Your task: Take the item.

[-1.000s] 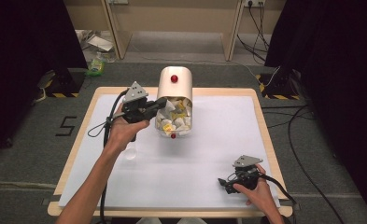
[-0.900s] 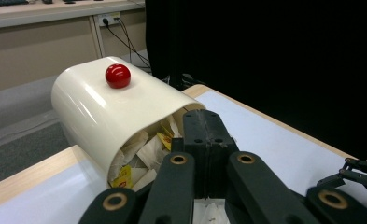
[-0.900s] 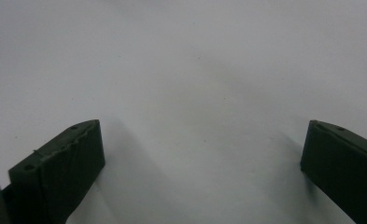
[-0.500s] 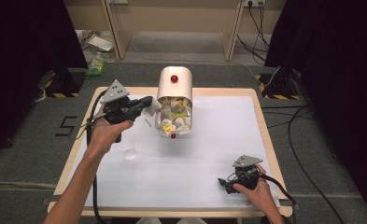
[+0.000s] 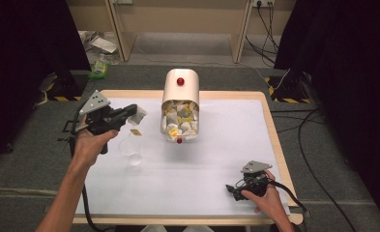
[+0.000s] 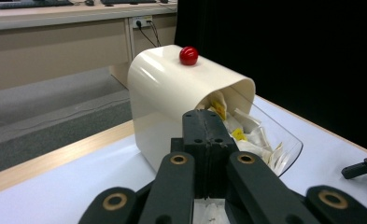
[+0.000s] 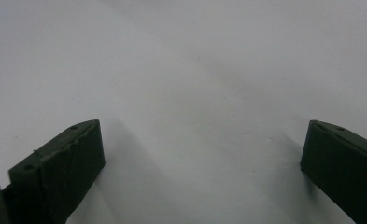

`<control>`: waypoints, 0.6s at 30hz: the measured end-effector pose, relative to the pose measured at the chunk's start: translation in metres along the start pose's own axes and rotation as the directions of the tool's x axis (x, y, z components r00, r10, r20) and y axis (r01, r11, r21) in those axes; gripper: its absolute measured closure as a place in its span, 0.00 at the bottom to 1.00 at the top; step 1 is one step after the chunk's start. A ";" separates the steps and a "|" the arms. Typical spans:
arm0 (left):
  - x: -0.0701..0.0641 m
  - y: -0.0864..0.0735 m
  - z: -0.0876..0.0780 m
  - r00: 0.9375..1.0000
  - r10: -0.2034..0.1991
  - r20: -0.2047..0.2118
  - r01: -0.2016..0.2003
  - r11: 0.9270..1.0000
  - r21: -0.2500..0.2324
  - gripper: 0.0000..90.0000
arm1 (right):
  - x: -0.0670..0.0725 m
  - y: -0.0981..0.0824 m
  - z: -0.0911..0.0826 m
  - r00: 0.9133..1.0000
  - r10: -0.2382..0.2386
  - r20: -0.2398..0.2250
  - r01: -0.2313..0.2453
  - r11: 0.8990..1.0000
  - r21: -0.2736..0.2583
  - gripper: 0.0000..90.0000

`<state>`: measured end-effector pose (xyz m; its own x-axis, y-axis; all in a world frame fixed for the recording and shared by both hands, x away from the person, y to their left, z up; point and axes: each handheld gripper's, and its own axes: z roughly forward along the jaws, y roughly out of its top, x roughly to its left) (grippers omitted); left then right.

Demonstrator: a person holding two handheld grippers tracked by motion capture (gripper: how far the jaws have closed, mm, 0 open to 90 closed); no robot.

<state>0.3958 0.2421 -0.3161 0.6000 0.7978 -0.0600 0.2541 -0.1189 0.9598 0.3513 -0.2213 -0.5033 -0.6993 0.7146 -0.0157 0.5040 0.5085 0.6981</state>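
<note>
Teabag [image 5: 138, 117] hangs from the left gripper [image 5: 129, 115], jaws pressed fully together on it, tag [image 5: 136, 132] dangling below on its string. Grip is by the bag's edge, so bag and tag hang free (probably so it can drop cleanly). Landmark: the cream dispenser [image 5: 180, 104], lying on the surface [image 5: 216, 159] with its clear mouth full of teabags toward the person. Held bag sits left of the dispenser, apart from it, and above and just behind a clear glass [image 5: 130, 149] standing to the dispenser's front-left. Judgement: glass is the destination; bag is not yet over its opening.

Left gripper view: shut jaws in front of the dispenser's side, red knob [image 6: 188, 55] on top, white bag material [image 6: 212, 211] below the jaws.

Right gripper [image 5: 232, 189] rests on the surface well to the dispenser's front-right, jaws wide apart, nothing between them; parked, out of the way.

Change from earlier frames: left gripper was at the dispenser's mouth, and has since drawn away leftward with the bag. Right hand unchanged.
</note>
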 end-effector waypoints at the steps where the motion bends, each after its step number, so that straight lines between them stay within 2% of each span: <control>1: 0.002 -0.002 -0.001 1.000 -0.006 -0.003 0.006 1.000 0.000 0.99 | 0.000 0.000 0.000 1.000 0.000 -0.001 0.000 1.000 0.000 0.00; 11: 0.014 -0.023 -0.004 0.999 -0.039 -0.038 0.039 0.999 0.016 0.99 | 0.000 0.000 0.000 1.000 0.002 0.000 -0.002 1.000 0.001 0.00; 18: 0.016 -0.039 -0.002 0.997 -0.056 -0.045 0.057 0.998 0.024 0.99 | 0.000 0.000 0.000 1.000 0.002 -0.001 -0.002 1.000 0.002 0.00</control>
<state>0.3938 0.2613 -0.3539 0.5501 0.8289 -0.1013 0.3058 -0.0871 0.9481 0.3511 -0.2212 -0.5033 -0.6985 0.7155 -0.0136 0.5065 0.5078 0.6969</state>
